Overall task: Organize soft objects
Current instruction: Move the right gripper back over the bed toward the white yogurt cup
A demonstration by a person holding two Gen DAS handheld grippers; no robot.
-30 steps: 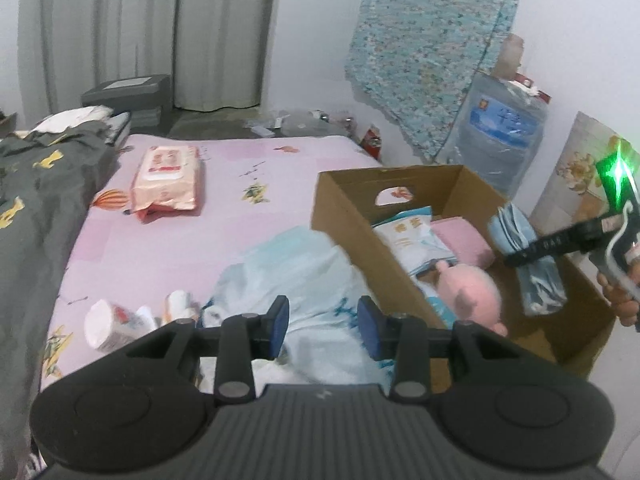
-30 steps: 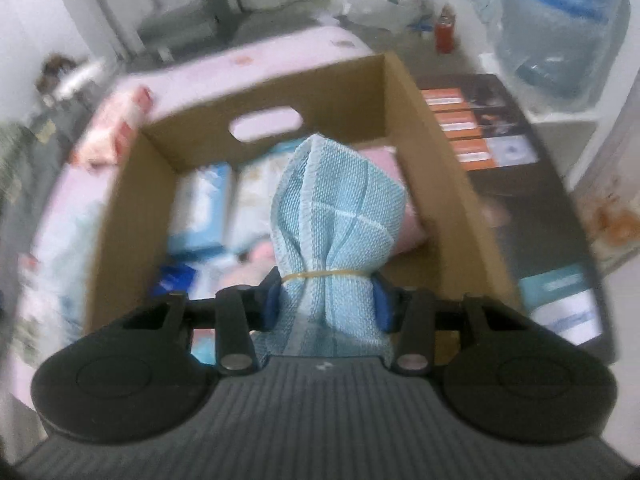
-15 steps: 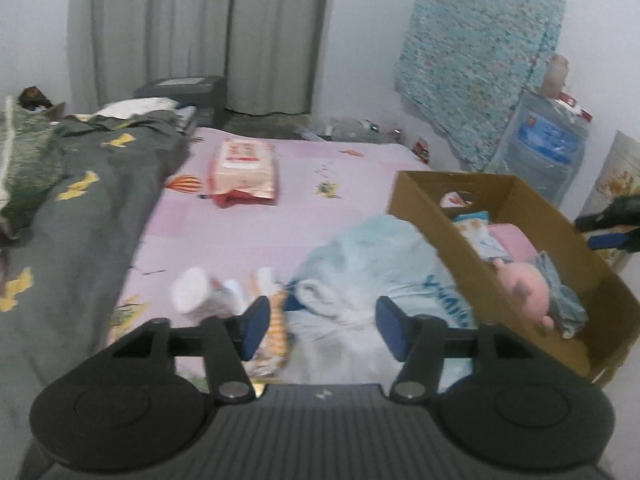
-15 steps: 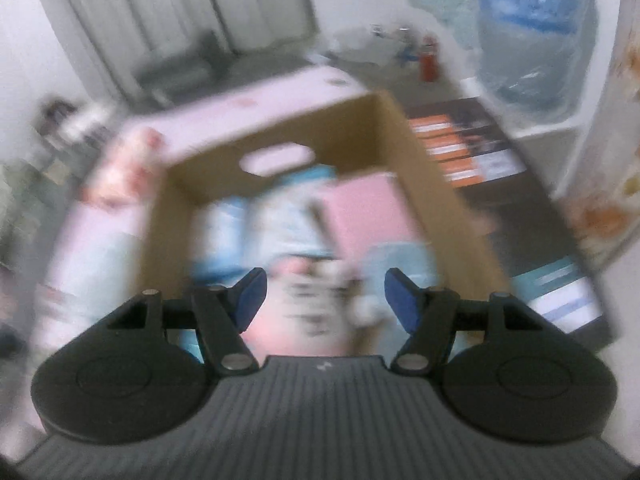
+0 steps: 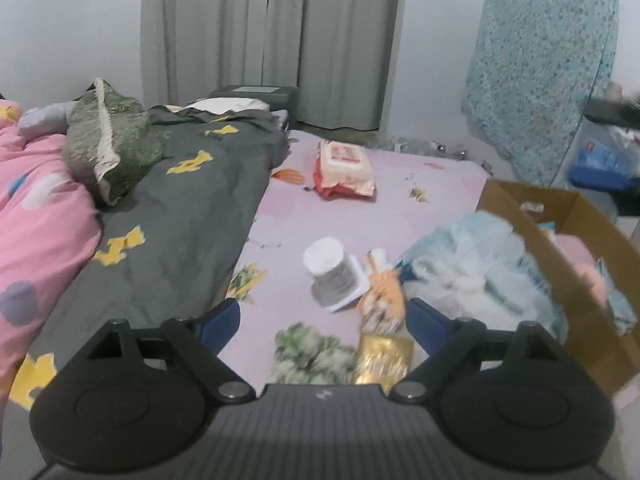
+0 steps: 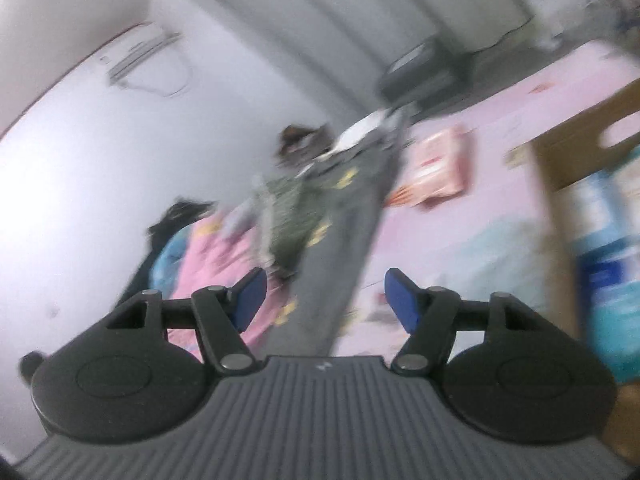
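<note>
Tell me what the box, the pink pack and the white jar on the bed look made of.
Box: brown corrugated cardboard, matte, with a cut handle hole showing in the right wrist view. Pink pack: likely thin plastic film, since it is glossy, printed and crinkled at the ends. White jar: probably plastic, smooth, with a grey label; blur leaves it uncertain.

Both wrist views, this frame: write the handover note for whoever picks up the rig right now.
Left tool: open, empty, low over the bed.
Right tool: open, empty; its view is motion-blurred.
Cardboard box at the bed's right edge already holds a pink plush and other soft items.
Left on the pink sheet: light blue cloth heap against the box, wipes pack, white jar, small items by the left tool.
</note>
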